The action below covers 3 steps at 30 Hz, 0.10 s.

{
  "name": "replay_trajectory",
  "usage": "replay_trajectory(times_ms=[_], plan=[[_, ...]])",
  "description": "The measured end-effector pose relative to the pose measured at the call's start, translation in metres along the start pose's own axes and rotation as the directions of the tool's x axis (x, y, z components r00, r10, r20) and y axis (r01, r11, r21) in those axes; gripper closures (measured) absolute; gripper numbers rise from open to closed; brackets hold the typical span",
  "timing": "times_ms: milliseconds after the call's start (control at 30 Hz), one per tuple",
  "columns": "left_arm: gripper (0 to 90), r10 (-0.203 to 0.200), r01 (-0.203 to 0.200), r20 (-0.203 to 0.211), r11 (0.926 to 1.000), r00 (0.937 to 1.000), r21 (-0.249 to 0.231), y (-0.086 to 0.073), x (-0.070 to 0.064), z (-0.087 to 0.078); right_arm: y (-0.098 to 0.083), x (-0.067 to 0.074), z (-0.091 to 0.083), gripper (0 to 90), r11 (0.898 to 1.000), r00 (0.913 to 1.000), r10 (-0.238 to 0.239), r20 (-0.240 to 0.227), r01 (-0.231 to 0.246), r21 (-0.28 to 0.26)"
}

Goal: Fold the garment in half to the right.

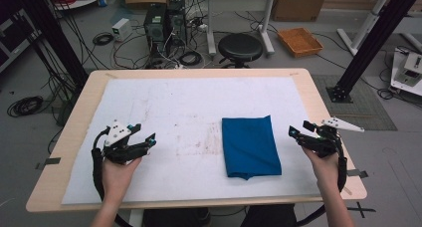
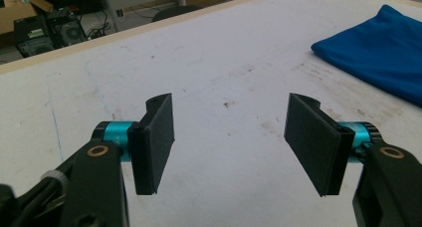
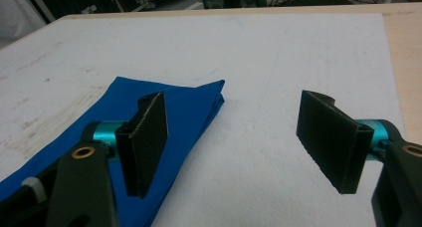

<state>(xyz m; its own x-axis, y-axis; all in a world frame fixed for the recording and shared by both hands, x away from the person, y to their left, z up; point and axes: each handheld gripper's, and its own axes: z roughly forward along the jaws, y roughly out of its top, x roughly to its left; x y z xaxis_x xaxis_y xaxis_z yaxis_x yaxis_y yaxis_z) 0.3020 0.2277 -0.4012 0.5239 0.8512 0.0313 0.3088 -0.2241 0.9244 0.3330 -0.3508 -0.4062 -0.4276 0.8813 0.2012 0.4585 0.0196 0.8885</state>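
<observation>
A folded blue cloth [image 1: 250,146] lies flat on the white mat, right of the table's middle. It reaches into the upper right corner of the left gripper view as a blue cloth [image 2: 373,50] and lies under the left jaw in the right gripper view as the blue cloth [image 3: 174,117]. My left gripper [image 1: 143,135] hovers over the mat at the left, well apart from the cloth, its jaws wide apart with nothing between them [image 2: 229,142]. At the cloth's right side my right gripper [image 1: 300,129] is open too, empty [image 3: 239,142].
The white mat [image 1: 164,112] covers most of the wooden table [image 1: 318,102], with brownish stains near its middle. Beyond the far edge stand a black stool [image 1: 240,47], computer towers [image 1: 164,20] with cables, and an orange tray [image 1: 300,41] on the floor.
</observation>
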Motion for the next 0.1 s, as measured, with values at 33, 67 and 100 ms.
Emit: replay_trajectory(times_ms=[33,67,100], plan=[[36.4,0.0,0.0,0.0,1.0,1.0,0.0,0.0,0.0001,-0.0001,0.0,-0.0001,0.0004,28.0,1.0,1.0,0.003,-0.002,-0.003,0.003],[36.4,0.0,0.0,0.0,1.0,1.0,0.0,0.0,0.0004,-0.0002,-0.0001,-0.0004,0.0008,27.6,1.0,1.0,0.003,0.002,-0.003,0.004],[36.4,0.0,0.0,-0.001,1.0,1.0,0.0,0.0,0.0005,-0.0003,-0.0002,-0.001,0.0012,27.5,1.0,1.0,0.004,0.002,-0.004,0.005]])
